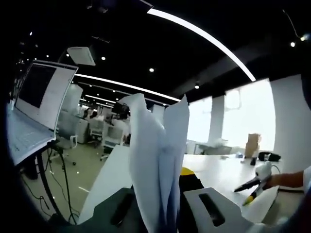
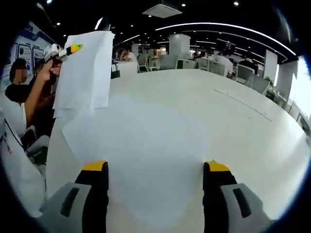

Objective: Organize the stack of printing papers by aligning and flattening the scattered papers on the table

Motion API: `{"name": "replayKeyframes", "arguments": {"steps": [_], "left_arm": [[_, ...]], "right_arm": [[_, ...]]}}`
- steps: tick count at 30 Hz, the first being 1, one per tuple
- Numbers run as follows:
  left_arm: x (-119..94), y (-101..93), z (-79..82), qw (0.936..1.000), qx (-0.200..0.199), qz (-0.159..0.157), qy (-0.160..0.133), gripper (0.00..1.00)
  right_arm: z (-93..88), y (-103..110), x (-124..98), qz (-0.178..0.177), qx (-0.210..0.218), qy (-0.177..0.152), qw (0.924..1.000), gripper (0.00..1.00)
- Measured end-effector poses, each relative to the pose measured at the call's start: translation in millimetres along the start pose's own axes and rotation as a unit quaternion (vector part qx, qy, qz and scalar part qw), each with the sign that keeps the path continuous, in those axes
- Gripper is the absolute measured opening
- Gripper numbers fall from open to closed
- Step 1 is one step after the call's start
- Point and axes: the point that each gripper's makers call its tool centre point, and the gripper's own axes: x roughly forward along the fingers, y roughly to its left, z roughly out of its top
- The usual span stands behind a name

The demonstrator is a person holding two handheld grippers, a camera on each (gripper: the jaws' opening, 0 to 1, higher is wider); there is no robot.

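The left gripper (image 1: pixel 163 194) is clamped on a sheaf of printing papers (image 1: pixel 160 160), holding them upright off the white table (image 2: pixel 194 121), probably so their edges can be squared before laying them down. The right gripper (image 2: pixel 155 182) hangs over the near table with jaws spread wide and nothing between them, likely positioned to press or steady the papers once lowered.

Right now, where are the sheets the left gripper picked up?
The sheets hang clamped in the left gripper, lifted off the white table. In the right gripper view they hang at upper left, beside the person's hand.
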Motion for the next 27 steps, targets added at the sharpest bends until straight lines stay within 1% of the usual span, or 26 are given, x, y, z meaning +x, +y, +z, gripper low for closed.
{"name": "replayKeyframes", "arguments": {"steps": [1,5,8,11,12,13,14,15,17,20,21,22,23,24,26,27], "left_arm": [[0.0,0.1,0.5,1.0,0.001,0.0,0.0,0.06],[0.8,-1.0,0.6,1.0,0.002,0.001,0.0,0.06],[2.2,-3.3,0.1,1.0,0.003,-0.002,0.001,0.06],[3.2,-5.3,-0.6,1.0,0.003,-0.003,0.001,0.06],[3.3,-6.0,-1.0,1.0,0.003,-0.004,0.001,0.06],[3.4,-6.4,-0.9,1.0,0.003,-0.004,0.001,0.06],[3.2,-6.6,-0.8,1.0,0.003,-0.005,0.001,0.06],[3.0,-6.8,-1.0,1.0,0.003,-0.005,0.001,0.06],[2.6,-6.6,-1.7,1.0,0.001,-0.004,0.0,0.06],[2.5,-5.8,-3.3,1.0,-0.002,-0.003,-0.001,0.06],[2.8,-5.9,-3.5,1.0,-0.002,-0.003,-0.001,0.06],[3.0,-6.2,-3.7,1.0,-0.002,-0.004,-0.001,0.06],[3.4,-6.7,-3.7,1.0,-0.002,-0.004,-0.001,0.06],[3.7,-7.4,-3.6,1.0,-0.002,-0.006,-0.001,0.06],[4.5,-9.2,-3.2,1.0,-0.001,-0.008,-0.001,0.06],[4.7,-9.5,-3.2,1.0,-0.001,-0.008,-0.002,0.06]], "right_arm": [[-0.3,-0.1,-0.1,0.0,0.0,-0.002,1.0,0.74],[-0.5,-2.2,-2.2,-0.001,0.0,-0.01,0.9999,0.6],[-0.2,-7.2,-6.5,-0.002,0.004,-0.017,0.9999,0.54],[0.8,-12.3,-11.6,-0.005,0.006,-0.023,0.9997,0.53],[0.8,-15.2,-17.0,-0.01,0.009,-0.02,0.9997,0.53],[-5.9,-24.3,-20.1,-0.025,0.02,-0.011,0.9994,0.53],[-12.6,-28.9,-21.7,-0.031,0.029,-0.001,0.9991,0.54],[-12.4,-36.0,-20.8,-0.034,0.027,-0.012,0.999,0.54],[-17.9,-50.1,-27.0,-0.051,0.038,-0.012,0.9979,0.52],[-17.7,-63.7,-36.3,-0.065,0.049,-0.02,0.9965,0.53],[-17.1,-65.7,-38.8,-0.065,0.049,-0.019,0.9965,0.55],[-12.5,-67.8,-39.7,-0.064,0.045,-0.026,0.9966,0.56],[-16.3,-68.9,-42.4,-0.073,0.056,-0.014,0.9957,0.57],[-12.6,-67.5,-43.6,-0.067,0.051,-0.018,0.9963,0.57],[-10.2,-67.2,-45.8,-0.066,0.05,-0.014,0.9965,0.57],[-9.8,-69.1,-43.2,-0.065,0.048,-0.015,0.9966,0.57]]}}
